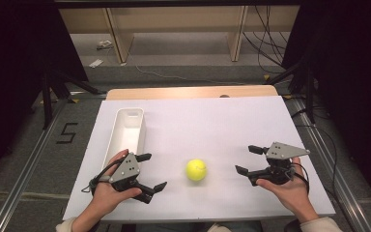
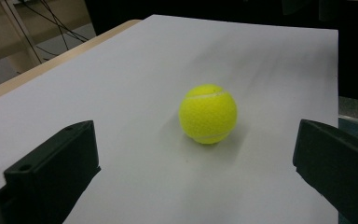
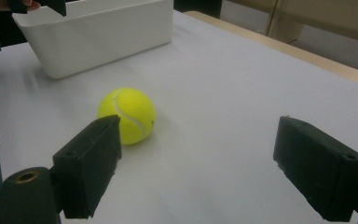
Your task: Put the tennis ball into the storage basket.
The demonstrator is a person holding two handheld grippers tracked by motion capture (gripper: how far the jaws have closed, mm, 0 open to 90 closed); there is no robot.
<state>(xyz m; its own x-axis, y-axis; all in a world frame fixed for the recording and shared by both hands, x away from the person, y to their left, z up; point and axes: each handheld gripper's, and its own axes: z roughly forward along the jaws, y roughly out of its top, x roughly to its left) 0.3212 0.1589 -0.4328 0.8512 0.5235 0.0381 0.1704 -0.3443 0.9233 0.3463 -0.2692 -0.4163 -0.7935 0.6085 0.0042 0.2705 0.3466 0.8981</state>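
A yellow tennis ball (image 1: 196,169) lies on the white table sheet (image 1: 198,125), near the front and between my two grippers. My left gripper (image 1: 152,171) is to the ball's left, open, jaws pointing toward it with nothing between them. In the left gripper view the ball (image 2: 208,113) sits ahead of the open left gripper (image 2: 196,172). My right gripper (image 1: 249,159) is to the ball's right, also open and empty. In the right gripper view the ball (image 3: 127,115) lies just beyond the left jaw of the right gripper (image 3: 205,158).
A long white bin (image 1: 124,131) stands on the sheet at the left, behind my left hand; its side wall (image 3: 98,39) faces the right gripper view. The wooden table edge (image 1: 193,92) runs along the back. Black stands and cables flank the table.
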